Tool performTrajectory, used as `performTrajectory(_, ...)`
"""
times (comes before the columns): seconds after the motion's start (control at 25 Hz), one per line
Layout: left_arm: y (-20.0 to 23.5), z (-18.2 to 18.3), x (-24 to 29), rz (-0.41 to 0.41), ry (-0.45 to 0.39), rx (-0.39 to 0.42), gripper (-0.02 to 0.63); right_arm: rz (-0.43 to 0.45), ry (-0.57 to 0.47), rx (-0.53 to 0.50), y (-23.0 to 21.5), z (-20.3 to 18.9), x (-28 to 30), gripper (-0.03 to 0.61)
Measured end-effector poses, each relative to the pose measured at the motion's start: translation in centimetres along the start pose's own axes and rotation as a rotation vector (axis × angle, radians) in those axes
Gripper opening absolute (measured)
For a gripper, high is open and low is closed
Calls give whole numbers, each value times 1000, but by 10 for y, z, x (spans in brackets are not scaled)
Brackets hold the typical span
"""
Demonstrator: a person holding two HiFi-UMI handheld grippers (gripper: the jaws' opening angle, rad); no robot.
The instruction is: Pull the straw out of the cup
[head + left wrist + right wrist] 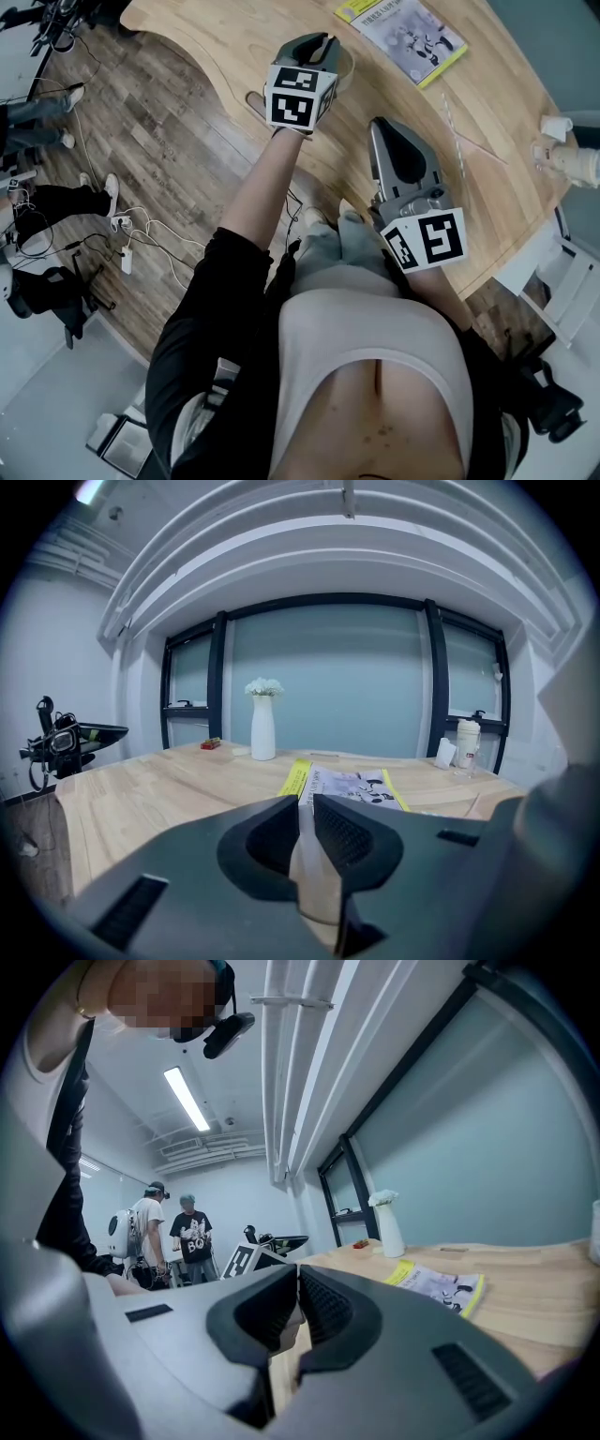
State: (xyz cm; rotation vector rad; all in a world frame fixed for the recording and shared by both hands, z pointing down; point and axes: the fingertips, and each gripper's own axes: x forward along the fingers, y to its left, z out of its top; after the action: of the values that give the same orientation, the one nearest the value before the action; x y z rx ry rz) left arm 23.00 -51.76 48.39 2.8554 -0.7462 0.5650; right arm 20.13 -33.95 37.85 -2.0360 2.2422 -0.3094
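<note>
My left gripper (323,39) reaches over the wooden table (225,37) and is shut on the wall of a beige paper cup (345,67). In the left gripper view the cup's wall (309,874) stands pinched between the two dark jaws of that gripper (305,803). A thin clear straw (453,131) lies flat on the table, outside the cup and to the right of my right gripper (380,124). That right gripper (297,1274) points level over the table's near edge, jaws shut with nothing between them.
A yellow-edged booklet (403,33) lies beyond the cup. A white vase with flowers (262,728) stands at the far side. A white bottle (567,159) sits at the table's right end. Cables (141,234) trail on the floor. Two people (192,1241) stand further off.
</note>
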Motion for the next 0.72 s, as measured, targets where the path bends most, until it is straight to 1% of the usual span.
performTrajectory(0.52, -7, 8, -26, -14, -75, -27, 48, 15, -12, 2, 6, 3, -2, 31)
performTrajectory(0.72, -8, 8, -36, -12, -98, -51, 46, 29, -18, 2, 12, 4, -2, 31)
